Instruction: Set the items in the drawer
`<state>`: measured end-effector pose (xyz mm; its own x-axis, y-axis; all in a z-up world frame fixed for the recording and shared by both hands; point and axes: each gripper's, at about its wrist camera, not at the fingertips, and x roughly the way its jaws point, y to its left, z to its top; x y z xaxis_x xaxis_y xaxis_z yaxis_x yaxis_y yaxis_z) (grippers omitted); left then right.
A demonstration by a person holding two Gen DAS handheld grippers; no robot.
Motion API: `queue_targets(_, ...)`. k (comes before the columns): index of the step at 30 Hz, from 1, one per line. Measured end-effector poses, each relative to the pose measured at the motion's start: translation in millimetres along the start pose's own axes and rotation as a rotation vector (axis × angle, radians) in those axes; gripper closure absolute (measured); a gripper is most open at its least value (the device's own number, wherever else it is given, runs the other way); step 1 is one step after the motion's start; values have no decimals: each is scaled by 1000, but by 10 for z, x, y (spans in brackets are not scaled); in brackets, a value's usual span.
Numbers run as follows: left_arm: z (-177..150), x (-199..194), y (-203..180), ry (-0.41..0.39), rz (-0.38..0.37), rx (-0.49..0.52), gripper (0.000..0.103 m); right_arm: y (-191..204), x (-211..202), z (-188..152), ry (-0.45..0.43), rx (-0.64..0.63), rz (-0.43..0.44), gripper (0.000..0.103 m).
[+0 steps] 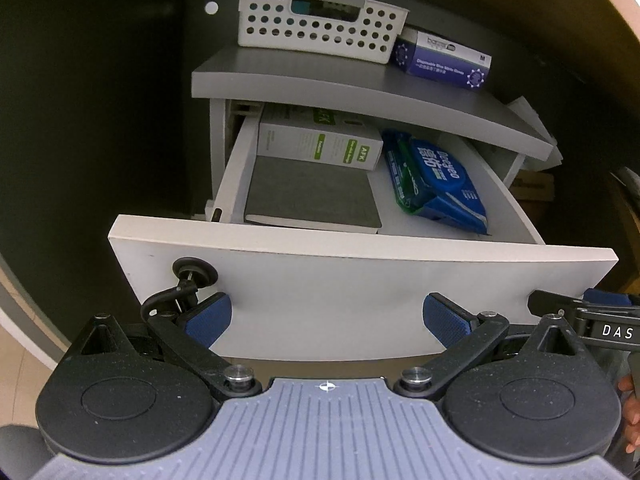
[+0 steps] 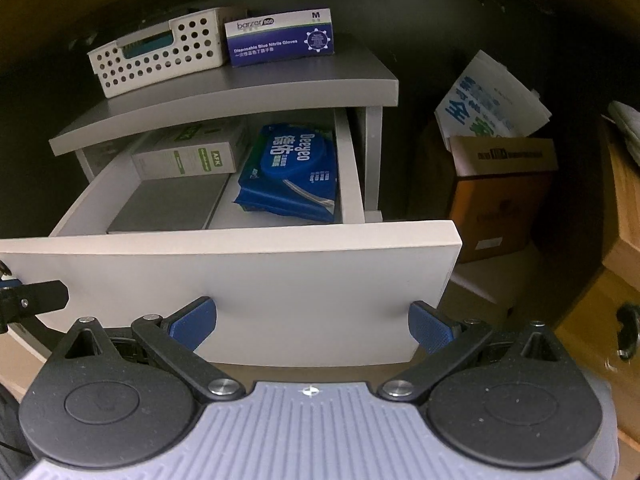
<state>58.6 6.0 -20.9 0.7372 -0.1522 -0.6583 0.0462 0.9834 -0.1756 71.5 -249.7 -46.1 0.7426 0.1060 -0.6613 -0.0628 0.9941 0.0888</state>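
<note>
The white drawer (image 1: pixel 360 276) (image 2: pixel 240 272) stands pulled out of a small grey cabinet. Inside lie a grey notebook (image 1: pixel 308 194) (image 2: pixel 172 204), a white and green box (image 1: pixel 320 142) (image 2: pixel 188 158) and a blue wipes pack (image 1: pixel 436 176) (image 2: pixel 296 168). My left gripper (image 1: pixel 327 318) is open with nothing between its fingers, close in front of the drawer's face. My right gripper (image 2: pixel 312 322) is open and empty too, facing the right half of that face. A black lock with a key (image 1: pixel 194 274) sits at the face's left end.
On the cabinet top (image 1: pixel 320 80) stand a white perforated basket (image 1: pixel 316 18) (image 2: pixel 160 50) and a blue glove box (image 1: pixel 442 58) (image 2: pixel 280 38). A brown carton (image 2: pixel 500 196) holding papers sits to the right. A wooden unit (image 2: pixel 624 280) is at far right. The desk underside arches overhead.
</note>
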Motion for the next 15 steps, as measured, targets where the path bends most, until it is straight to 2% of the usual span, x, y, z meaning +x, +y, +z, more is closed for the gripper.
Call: queue_targets(15, 325, 441, 11, 3, -4, 14, 0, 10, 448, 302, -12, -37, -8, 0)
